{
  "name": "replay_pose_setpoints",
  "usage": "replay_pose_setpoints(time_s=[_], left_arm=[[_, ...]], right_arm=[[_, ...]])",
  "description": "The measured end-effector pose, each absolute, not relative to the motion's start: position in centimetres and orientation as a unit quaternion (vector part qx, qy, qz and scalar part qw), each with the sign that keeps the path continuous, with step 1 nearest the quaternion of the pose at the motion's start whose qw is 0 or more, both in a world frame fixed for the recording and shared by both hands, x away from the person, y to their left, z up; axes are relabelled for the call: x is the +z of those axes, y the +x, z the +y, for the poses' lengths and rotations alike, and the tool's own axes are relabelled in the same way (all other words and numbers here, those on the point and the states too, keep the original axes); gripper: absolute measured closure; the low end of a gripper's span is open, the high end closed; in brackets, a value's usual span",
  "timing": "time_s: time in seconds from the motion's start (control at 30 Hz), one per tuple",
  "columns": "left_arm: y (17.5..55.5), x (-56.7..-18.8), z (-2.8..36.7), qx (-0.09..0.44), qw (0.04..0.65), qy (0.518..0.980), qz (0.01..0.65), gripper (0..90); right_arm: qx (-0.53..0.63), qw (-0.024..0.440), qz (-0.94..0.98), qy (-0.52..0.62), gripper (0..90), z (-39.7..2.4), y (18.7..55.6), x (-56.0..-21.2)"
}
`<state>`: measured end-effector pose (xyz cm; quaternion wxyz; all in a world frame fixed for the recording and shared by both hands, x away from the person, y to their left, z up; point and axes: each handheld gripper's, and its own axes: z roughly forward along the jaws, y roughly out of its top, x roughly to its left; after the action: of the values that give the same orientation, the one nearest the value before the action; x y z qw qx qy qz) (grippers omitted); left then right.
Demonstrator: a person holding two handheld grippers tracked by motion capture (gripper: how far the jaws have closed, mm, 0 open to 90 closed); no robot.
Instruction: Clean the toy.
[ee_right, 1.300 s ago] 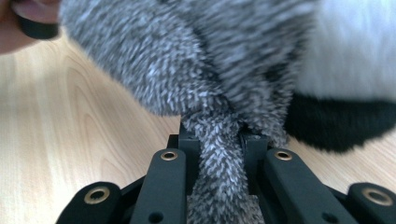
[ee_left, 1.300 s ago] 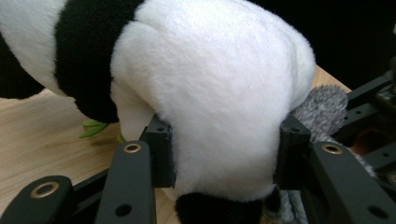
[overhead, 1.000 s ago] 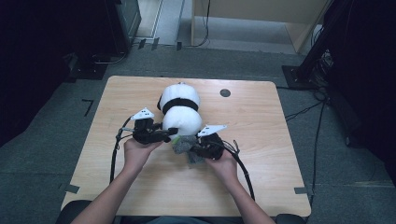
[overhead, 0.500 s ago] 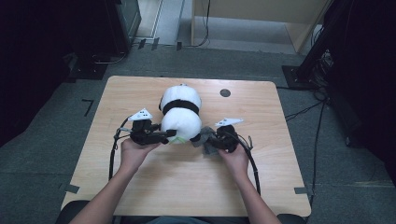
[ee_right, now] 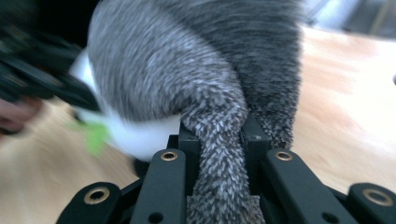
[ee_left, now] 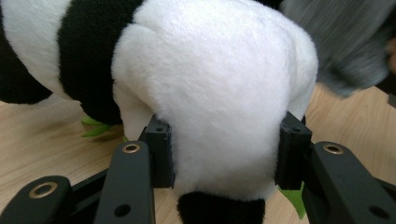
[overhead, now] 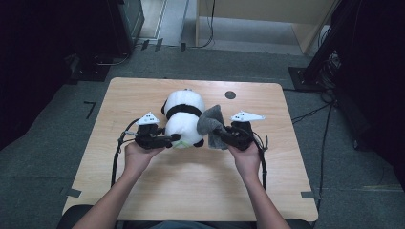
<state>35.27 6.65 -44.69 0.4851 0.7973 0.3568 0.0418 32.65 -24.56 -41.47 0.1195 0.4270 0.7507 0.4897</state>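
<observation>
L gripper (ee_left: 224, 158) pinching 1 plush panda (ee_left: 210, 93); R gripper (ee_right: 219, 140) clamped on 1 grey cloth (ee_right: 205, 79).

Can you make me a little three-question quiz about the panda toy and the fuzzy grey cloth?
1. True or false: the left gripper squeezes the plush panda.
2. What does the right gripper pinch? A) grey cloth B) a spoon C) a cup
3. What does the panda lie on?

Key: 1 true. 2 A. 3 the wooden table.
</observation>
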Motion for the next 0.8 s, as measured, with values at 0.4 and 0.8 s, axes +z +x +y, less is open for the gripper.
replay_pose_setpoints(time_s=[0.4,0.8], left_arm=[[34.6,-44.6,5.6,0.044,0.506,0.78,0.365,52.8],[34.9,-44.7,5.8,0.045,0.494,0.782,0.376,53.4]], right_arm=[[0.497,0.079,0.785,0.361,77.0,-19.4,30.8,-41.1],[0.461,0.058,0.82,0.334,77.6,-17.4,30.8,-44.9]])
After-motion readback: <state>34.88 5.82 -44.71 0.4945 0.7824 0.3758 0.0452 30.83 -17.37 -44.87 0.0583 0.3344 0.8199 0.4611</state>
